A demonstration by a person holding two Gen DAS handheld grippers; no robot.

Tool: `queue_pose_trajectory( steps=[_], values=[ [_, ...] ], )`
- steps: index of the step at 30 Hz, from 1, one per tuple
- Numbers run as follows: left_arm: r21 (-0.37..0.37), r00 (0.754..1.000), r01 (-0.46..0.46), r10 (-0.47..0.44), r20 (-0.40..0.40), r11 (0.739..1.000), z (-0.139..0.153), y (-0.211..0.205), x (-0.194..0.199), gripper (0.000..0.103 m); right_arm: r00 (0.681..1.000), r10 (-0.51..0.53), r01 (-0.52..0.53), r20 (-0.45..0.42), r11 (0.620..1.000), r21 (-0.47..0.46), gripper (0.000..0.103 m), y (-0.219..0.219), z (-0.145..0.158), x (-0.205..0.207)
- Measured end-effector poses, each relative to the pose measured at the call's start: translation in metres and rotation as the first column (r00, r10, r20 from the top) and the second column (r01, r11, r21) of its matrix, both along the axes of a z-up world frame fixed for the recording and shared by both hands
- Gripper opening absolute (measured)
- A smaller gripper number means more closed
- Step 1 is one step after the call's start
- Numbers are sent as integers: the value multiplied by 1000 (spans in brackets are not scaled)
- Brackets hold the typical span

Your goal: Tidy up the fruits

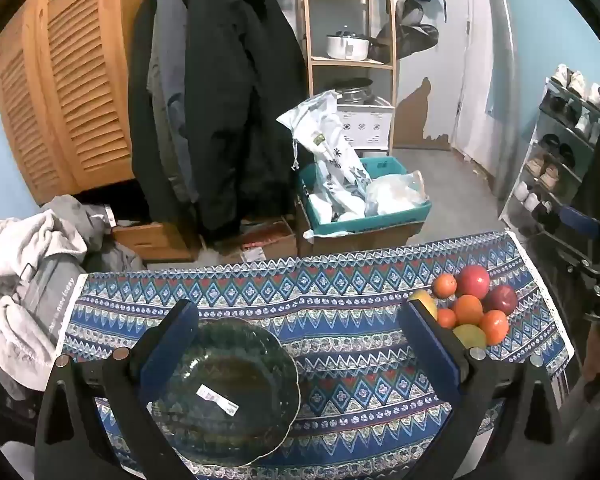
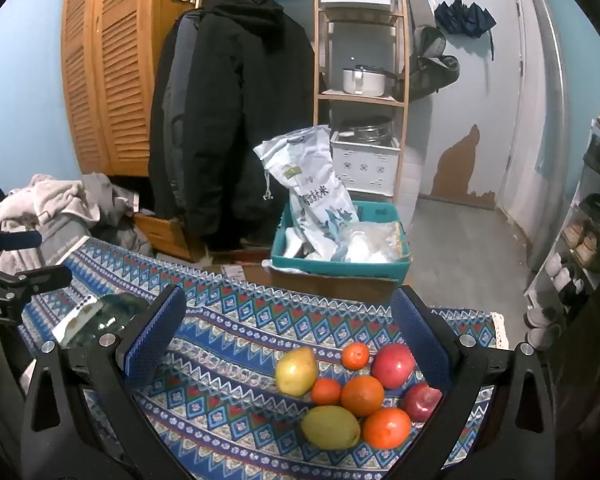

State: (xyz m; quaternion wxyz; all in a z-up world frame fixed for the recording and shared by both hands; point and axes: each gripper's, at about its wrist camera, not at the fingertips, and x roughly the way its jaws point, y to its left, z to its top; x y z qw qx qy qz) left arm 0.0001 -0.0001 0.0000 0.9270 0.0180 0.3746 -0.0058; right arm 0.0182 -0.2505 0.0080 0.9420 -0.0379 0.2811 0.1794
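Observation:
A cluster of fruit lies on the patterned blue tablecloth (image 2: 228, 360): two yellow pears (image 2: 296, 372) (image 2: 330, 427), several oranges (image 2: 362, 395) and two red apples (image 2: 393, 365) (image 2: 420, 401). The cluster also shows at the right of the left wrist view (image 1: 470, 308). A dark green glass bowl (image 1: 224, 392) with a white sticker sits empty on the cloth. My left gripper (image 1: 300, 340) is open, its left finger over the bowl. My right gripper (image 2: 288, 328) is open above the fruit; the bowl (image 2: 108, 316) is at its left.
Beyond the table's far edge stand a teal crate (image 2: 340, 264) with white bags on a cardboard box, hanging dark coats (image 2: 236, 112), a wooden shelf with pots (image 2: 362, 80) and a pile of laundry (image 1: 28, 264). A shoe rack (image 1: 556, 152) stands at the right.

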Motion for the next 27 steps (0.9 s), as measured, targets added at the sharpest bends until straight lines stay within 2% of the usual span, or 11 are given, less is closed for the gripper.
queue_pose_trajectory(
  steps=[13,16,27],
  values=[
    [-14,1000,8,-8,13,1000,-5,-11,-7,102,1000,0,0,-7,1000,-3,100,1,0,1],
    [-39,1000,19,-19,15,999,-2,-2,-4,102,1000,0,0,-7,1000,-4,100,1,0,1],
    [-39,999,29,-28,25,999,1,0,-5,102,1000,-1,1,-7,1000,-5,100,1,0,1]
  ],
)
